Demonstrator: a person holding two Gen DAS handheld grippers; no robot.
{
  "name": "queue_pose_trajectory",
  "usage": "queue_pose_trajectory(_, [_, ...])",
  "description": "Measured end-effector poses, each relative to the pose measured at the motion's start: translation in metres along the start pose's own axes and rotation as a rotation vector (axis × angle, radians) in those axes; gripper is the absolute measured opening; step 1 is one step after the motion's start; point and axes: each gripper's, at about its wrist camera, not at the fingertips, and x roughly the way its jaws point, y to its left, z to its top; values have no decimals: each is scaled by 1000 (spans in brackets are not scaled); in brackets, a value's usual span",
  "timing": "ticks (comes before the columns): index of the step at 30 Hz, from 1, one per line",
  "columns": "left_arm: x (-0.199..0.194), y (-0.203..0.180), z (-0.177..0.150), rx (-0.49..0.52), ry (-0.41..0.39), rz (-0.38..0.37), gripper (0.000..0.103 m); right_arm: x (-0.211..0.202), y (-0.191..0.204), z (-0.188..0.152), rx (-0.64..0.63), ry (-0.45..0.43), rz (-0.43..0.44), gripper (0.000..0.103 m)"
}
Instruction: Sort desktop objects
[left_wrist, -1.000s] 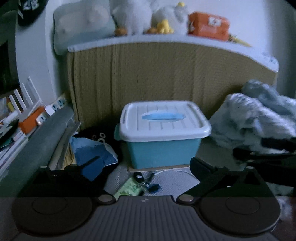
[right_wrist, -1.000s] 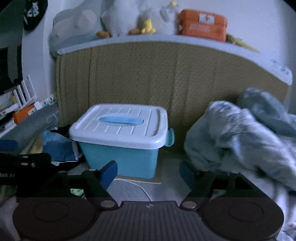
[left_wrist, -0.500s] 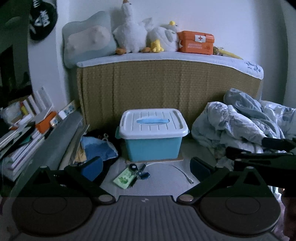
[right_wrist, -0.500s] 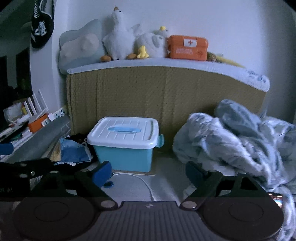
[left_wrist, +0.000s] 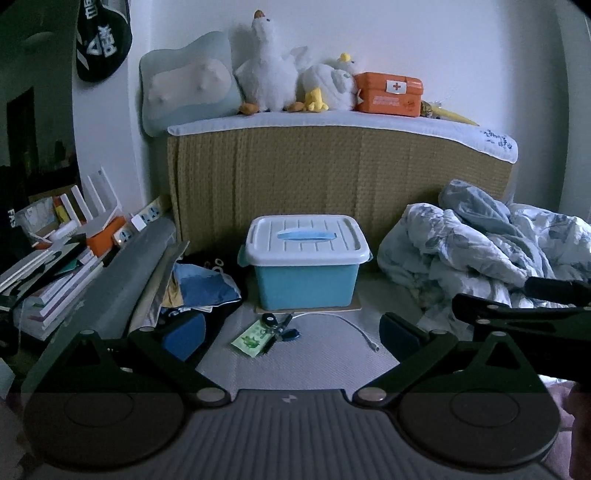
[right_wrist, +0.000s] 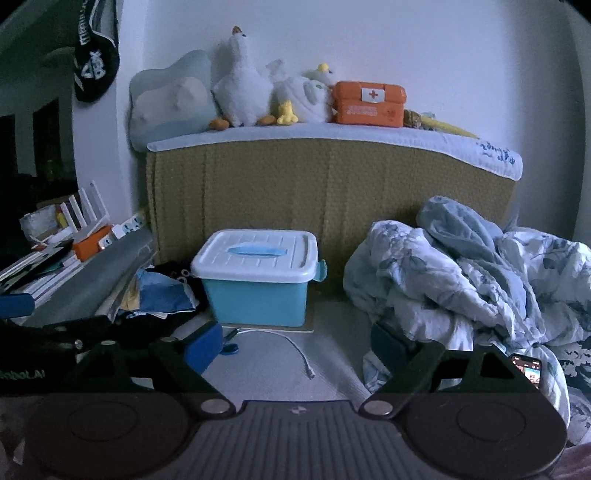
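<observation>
Keys (left_wrist: 277, 324) with a green card (left_wrist: 252, 339) lie on the bed just near of the lidded blue storage box (left_wrist: 306, 258), ahead of the left gripper (left_wrist: 291, 334); both it and the right gripper (right_wrist: 295, 347) gape empty, right's fingers just widened; left is nearer.

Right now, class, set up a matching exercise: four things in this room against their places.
Things:
1. first-aid box
2. storage bin
3. white cable
4. crumpled duvet

Places:
A. right of the bin
B. on the headboard ledge beside the plush toys
C. on the mat before the bin
D. on the bed against the headboard, lid shut

Pairs: 1-B, 2-D, 3-C, 4-A
</observation>
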Motion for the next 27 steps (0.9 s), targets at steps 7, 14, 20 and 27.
queue_pose_trajectory(7, [-18,-2,-4,-8,-13,23,103,-22,4,-4,-10,-21,8,90])
queue_pose_trajectory(14, [-30,-8,-5,2,-22,39,103,-32,-2,-8,-6,-20,5,90])
queue_pose_trajectory(20, [-35,-13,-2,9,-37,42,103,-41,-4,-6,-8,-38,13,90])
queue_pose_trajectory(27, [-36,-11,-1,-3,-42,57,103,-42,-3,-4,-19,-39,28,90])
